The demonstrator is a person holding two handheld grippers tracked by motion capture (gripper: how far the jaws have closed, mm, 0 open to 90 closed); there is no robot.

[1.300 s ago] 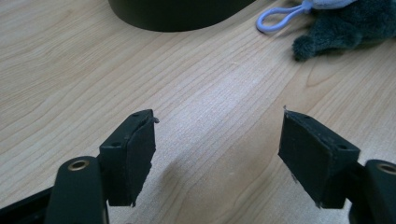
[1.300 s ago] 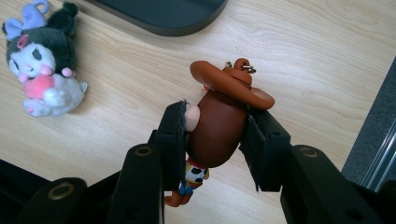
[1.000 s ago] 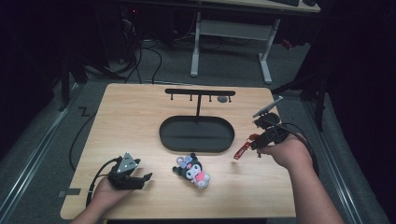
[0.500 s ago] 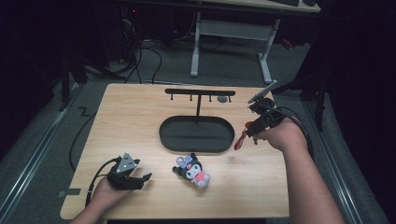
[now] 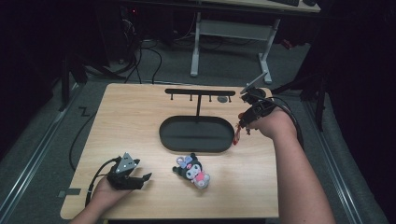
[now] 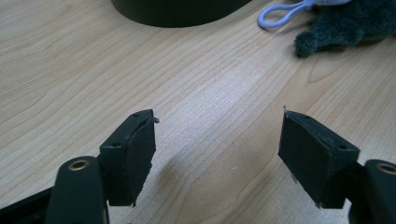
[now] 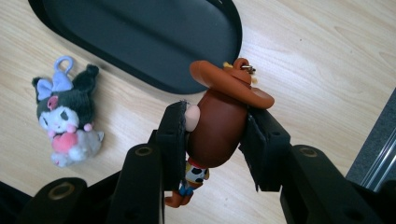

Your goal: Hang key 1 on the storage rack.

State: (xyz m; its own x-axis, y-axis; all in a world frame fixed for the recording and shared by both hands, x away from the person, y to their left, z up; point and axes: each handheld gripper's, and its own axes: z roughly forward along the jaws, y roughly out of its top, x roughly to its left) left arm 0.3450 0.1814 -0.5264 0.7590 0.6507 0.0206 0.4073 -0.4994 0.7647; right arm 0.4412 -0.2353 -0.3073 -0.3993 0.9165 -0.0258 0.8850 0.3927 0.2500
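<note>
My right gripper [image 5: 243,118] is shut on a brown cowboy-figure keychain [image 7: 219,122], held in the air by the right end of the black oval stand base [image 5: 196,134]. In the high view the figure [image 5: 236,133] hangs below the hand. A dark plush keychain with a lilac loop [image 5: 192,170] lies on the table in front of the base; it shows in the right gripper view [image 7: 67,119] too. My left gripper [image 5: 140,179] rests open on the table at the front left, nothing between its jaws. The plush's edge [image 6: 345,25] lies ahead of it to the right.
The black stand carries a T-shaped hook bar [image 5: 200,92] above its base, with a small dark item [image 5: 223,99] under its right part. The wooden table [image 5: 130,121] ends close to my right hand. Desk legs [image 5: 195,46] and cables lie beyond on the floor.
My right hand has carried the cowboy figure forward and left, from the table's right edge to beside the stand's base. The left gripper and the plush have stayed put.
</note>
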